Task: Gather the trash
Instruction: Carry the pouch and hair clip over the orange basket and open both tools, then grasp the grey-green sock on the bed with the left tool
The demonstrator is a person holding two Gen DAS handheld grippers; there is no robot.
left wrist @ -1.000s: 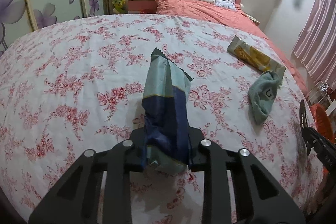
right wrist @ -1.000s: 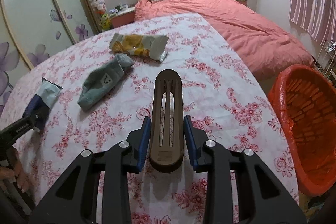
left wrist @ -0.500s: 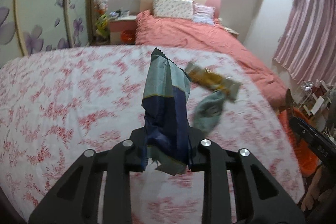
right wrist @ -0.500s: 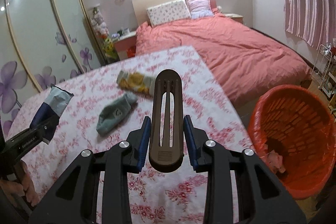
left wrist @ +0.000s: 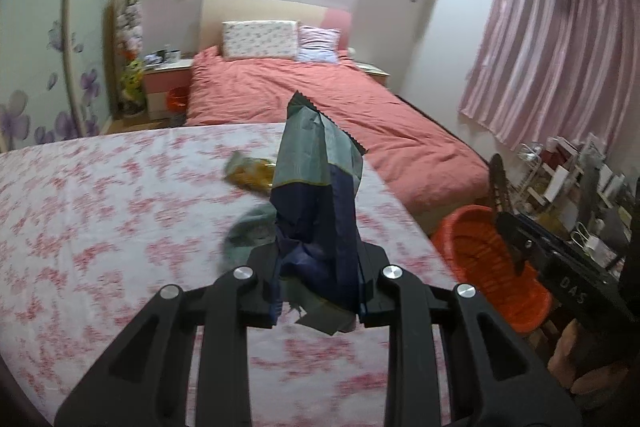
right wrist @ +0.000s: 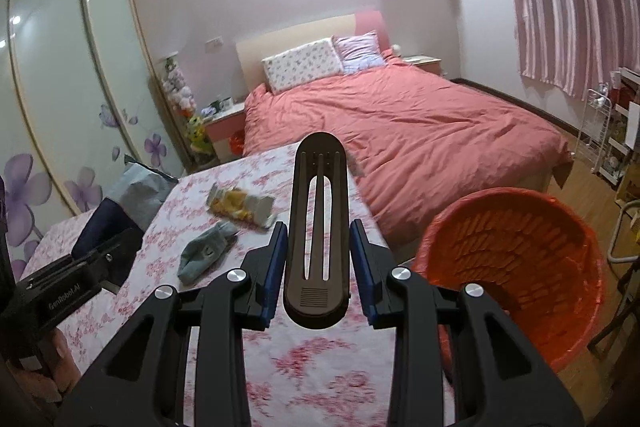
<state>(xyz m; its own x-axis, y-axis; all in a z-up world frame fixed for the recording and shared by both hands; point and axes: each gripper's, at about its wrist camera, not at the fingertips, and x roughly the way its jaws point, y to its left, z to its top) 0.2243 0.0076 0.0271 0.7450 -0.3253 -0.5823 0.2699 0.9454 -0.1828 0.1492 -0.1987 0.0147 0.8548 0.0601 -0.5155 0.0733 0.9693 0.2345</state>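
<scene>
Two grippers are up over the floral cloth (right wrist: 320, 367), each clenched on something. Left gripper (left wrist: 318, 277) pinches the crumpled lower end of a blue-and-grey wrapper (left wrist: 320, 195), which stands upright between the pads with its serrated top edge highest; in the right wrist view the same wrapper (right wrist: 132, 195) shows at the cloth's left edge, clear of the surface. Right gripper (right wrist: 320, 267) grips a dark brown slotted piece (right wrist: 318, 227) by its sides, its rounded far end pointing toward the pink bed (right wrist: 400, 123) beyond the cloth; what the piece is I cannot tell. On the cloth, past both grippers, lies a yellow packet (right wrist: 240, 207), and just nearer than it a grey-green sock (right wrist: 204, 255); the two look close together, though blur hides whether they touch. In the left wrist view packet (left wrist: 250, 177) and sock (left wrist: 248, 231) are partly hidden behind the wrapper. Off the cloth's right edge, on the floor between cloth and bed, stands an orange basket (right wrist: 516, 255), its mouth open upward and lower than the right gripper; that basket (left wrist: 488, 267) also shows at the right of the left wrist view, behind the right gripper's black body. Fingers (left wrist: 568, 351) of the person show under that body.
</scene>
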